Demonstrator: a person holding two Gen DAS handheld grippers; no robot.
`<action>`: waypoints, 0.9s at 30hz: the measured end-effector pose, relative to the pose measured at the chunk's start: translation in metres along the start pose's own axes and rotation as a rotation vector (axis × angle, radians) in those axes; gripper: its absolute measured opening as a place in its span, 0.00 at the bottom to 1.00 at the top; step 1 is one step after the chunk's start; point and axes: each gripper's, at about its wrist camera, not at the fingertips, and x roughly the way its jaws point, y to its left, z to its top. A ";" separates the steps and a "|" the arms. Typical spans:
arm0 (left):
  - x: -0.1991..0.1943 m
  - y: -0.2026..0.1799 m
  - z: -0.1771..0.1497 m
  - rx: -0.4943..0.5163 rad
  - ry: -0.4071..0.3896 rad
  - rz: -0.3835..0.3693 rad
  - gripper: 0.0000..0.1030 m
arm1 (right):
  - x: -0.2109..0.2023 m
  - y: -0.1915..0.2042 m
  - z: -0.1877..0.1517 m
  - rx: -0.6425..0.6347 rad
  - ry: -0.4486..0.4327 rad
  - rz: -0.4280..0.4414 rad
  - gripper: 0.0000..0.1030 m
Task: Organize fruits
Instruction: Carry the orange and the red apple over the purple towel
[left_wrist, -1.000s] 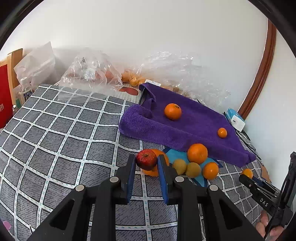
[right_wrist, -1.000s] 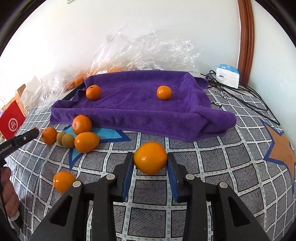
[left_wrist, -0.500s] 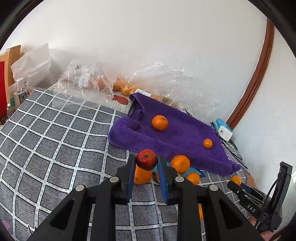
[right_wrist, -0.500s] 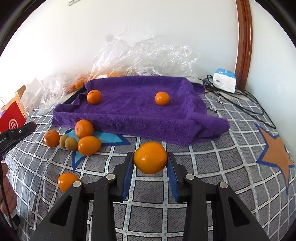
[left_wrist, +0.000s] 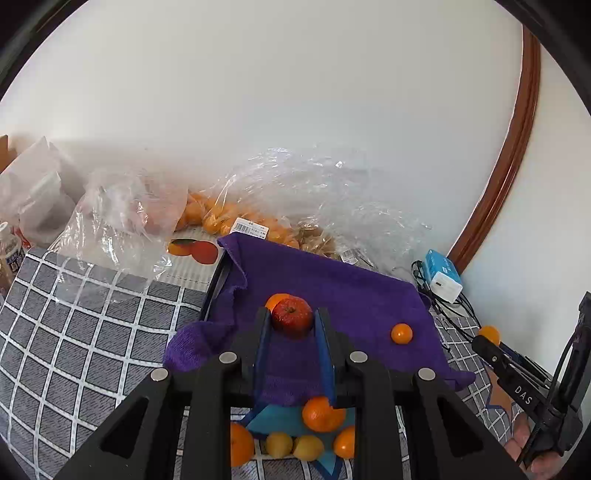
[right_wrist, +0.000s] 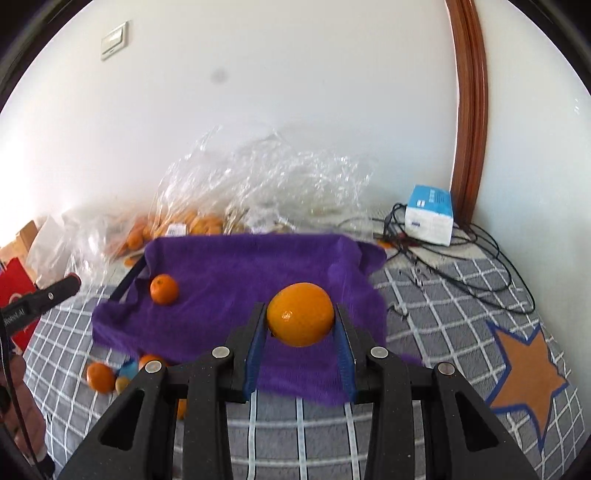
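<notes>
The grey checked cover filled the lower field of both wrist views, with clear plastic bags of fruit heaped against the wall at twelve o'clock. The purple towel lay spread at the centre of the cover, its near edge folded over. The left gripper was clamped shut on a red apple, blue pads pressing both its sides, the apple held above the towel. The right gripper was likewise closed on a large orange, gripped at both sides over the towel's near edge. In the right wrist view a mandarin rested on the towel at ten o'clock of the held orange. In the left wrist view a smaller mandarin sat on the towel at three o'clock of the apple. Loose oranges and two yellowish fruits lay on the cover at six o'clock, below the towel's edge. A blue-and-white box stood among cables at two o'clock.
</notes>
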 end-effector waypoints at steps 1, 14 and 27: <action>0.006 -0.002 0.002 -0.005 0.008 -0.002 0.22 | 0.004 -0.001 0.006 -0.002 -0.004 0.003 0.34; 0.058 0.000 -0.009 0.073 0.091 0.130 0.22 | 0.070 0.000 -0.001 0.000 0.061 0.026 0.34; 0.088 0.018 -0.015 0.040 0.227 0.165 0.22 | 0.102 -0.005 -0.016 -0.003 0.152 0.004 0.34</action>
